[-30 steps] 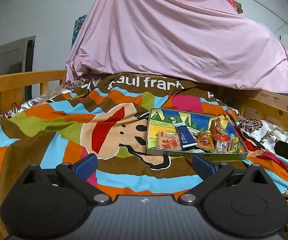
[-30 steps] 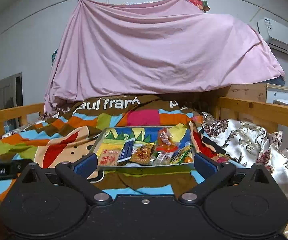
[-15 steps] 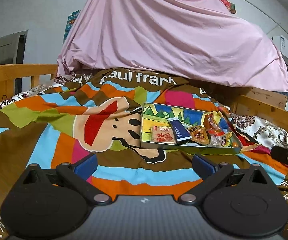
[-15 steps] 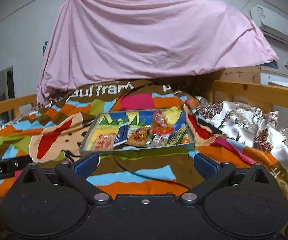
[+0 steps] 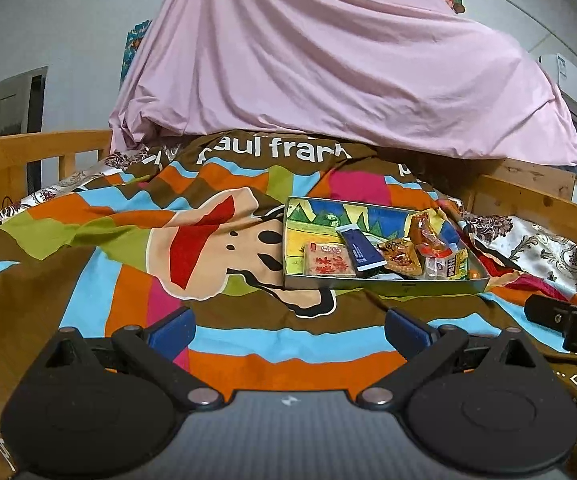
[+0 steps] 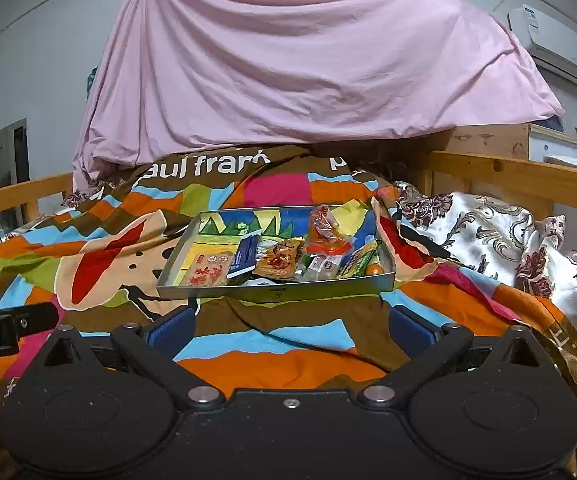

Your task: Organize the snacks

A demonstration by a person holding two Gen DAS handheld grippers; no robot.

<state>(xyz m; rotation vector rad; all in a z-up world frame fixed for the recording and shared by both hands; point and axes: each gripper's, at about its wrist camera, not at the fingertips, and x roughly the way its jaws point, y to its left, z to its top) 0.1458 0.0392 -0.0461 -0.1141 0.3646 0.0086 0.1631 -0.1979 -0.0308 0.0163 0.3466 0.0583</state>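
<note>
On the bed, atop the striped blanket [image 6: 288,344], I logged one metal tray [image 6: 276,290] holding the snacks: red square packet [image 6: 205,270], navy pouch [image 6: 244,255], orange packet [image 6: 280,260], others heaped at its right end. Left gripper [image 5: 288,326] and right gripper [image 6: 290,326] hovered short of the tray, jaws spread wide, grasping nothing. Pink sheet [image 6: 308,60] hung behind.

Assorted snack packets [image 6: 280,258] piled in shallow tin tray [image 6: 276,290], flat on blanket
</note>
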